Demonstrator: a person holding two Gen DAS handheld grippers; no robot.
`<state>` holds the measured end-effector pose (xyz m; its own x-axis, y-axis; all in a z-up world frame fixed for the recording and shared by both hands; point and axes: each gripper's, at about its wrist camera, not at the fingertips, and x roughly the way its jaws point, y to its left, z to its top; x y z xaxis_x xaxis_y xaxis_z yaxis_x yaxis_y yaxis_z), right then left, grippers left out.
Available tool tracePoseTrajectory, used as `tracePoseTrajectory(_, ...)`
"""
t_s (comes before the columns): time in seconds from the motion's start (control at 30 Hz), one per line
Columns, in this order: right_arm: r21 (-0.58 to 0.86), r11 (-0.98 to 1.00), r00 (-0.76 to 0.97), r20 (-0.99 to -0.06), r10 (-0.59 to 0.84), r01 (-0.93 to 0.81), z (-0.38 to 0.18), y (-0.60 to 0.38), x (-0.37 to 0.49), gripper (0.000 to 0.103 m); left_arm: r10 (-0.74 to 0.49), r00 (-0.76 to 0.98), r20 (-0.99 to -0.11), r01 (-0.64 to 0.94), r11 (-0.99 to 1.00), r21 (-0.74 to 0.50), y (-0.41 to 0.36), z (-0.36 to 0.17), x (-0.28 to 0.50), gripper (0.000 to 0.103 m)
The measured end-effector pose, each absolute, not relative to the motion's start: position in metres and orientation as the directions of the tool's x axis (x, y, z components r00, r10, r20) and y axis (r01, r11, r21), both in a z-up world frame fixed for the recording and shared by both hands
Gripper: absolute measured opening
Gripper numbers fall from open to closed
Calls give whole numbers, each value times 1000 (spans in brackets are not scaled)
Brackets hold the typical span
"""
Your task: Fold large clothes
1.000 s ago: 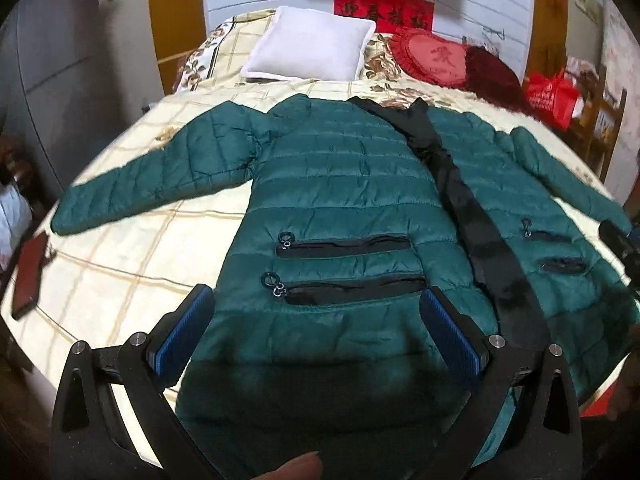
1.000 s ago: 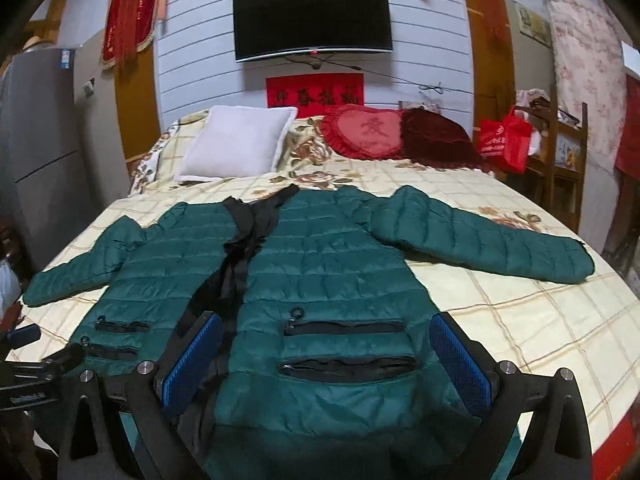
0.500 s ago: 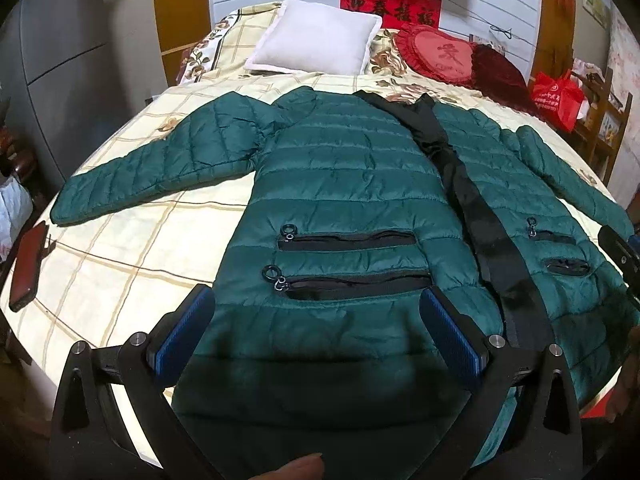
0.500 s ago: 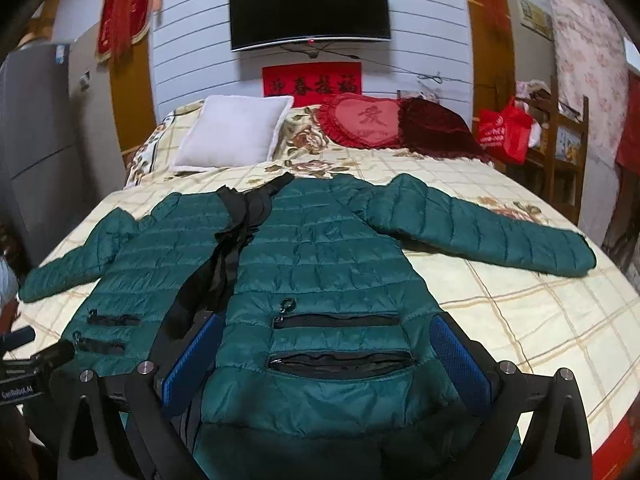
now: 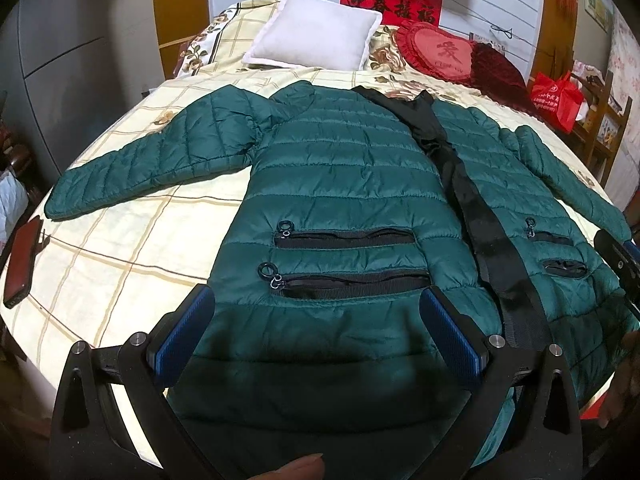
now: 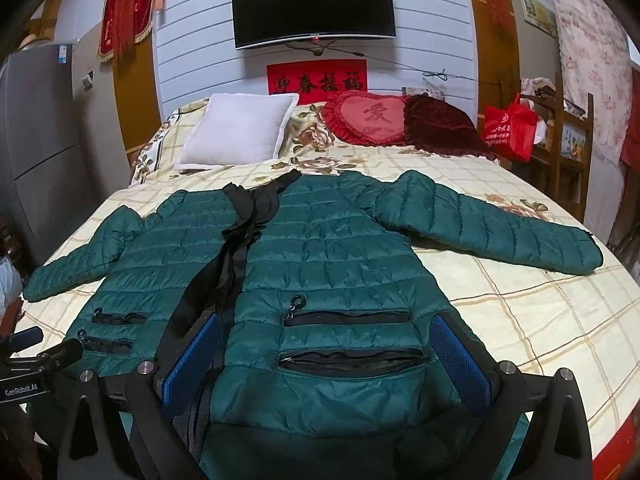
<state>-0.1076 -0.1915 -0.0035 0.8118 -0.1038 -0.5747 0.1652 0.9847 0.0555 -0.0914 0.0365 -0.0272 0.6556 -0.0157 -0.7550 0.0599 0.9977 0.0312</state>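
In the left wrist view, the left gripper hovers with jaws wide above the hem of the green jacket, spread flat across the bed; a phone lies at the bed's left edge. In the right wrist view, the right gripper, jaws wide, hangs over the jacket's hem near the foot edge; a white pillow and red cushion sit at the head.

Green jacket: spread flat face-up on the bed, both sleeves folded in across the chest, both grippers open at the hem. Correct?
Not quite. The sleeves are not folded in: the left sleeve and the right sleeve both lie stretched outward on the bed. Both wrist views show it. The rest holds: the green jacket lies flat, face-up, and the left gripper and right gripper are open at the hem.
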Motion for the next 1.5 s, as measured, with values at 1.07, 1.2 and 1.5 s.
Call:
tracePoseTrajectory(1.07, -148, 981, 836, -516, -187, 128, 6, -187, -104, 103, -28, 659, -752, 67, 998, 22, 35, -30, -91, 103)
tracePoseTrajectory(1.2, -146, 984, 835, -523, -168, 106, 4, -182, -102, 103, -39, 650, -759, 70, 998, 9, 38, -27, -90, 103)
tracePoseTrajectory(1.5, -86, 990, 812, -566, -140, 112, -2, -187, -96, 103, -94, 637, -765, 68, 996, -65, 44, -27, -91, 103)
